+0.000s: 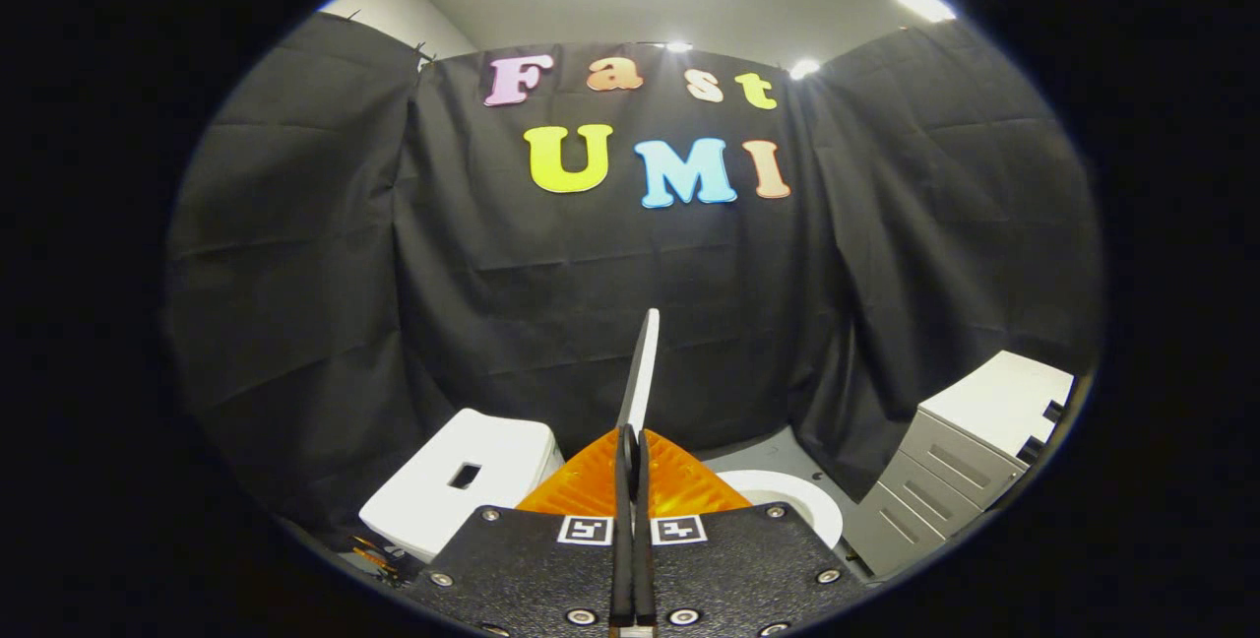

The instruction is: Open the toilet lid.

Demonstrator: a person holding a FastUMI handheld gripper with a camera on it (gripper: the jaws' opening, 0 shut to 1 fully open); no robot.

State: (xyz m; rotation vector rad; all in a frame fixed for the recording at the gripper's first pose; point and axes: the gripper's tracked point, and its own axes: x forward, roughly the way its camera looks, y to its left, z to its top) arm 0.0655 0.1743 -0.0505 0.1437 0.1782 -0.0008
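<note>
Between your claw's (631, 441) two black fingers you pinch the toilet lid (642, 372), and both fingers press tight on its thin edge. You see the lid edge-on, standing up tall and leaning a little to the right just past the fingertips. Below the claw and a bit to the right you see part of the white toilet seat (802, 500). To the left of the claw sits the white toilet tank (463, 485) with a dark slot on top. Far off to the right stands a grey drawer cabinet (960, 466) with a white top.
</note>
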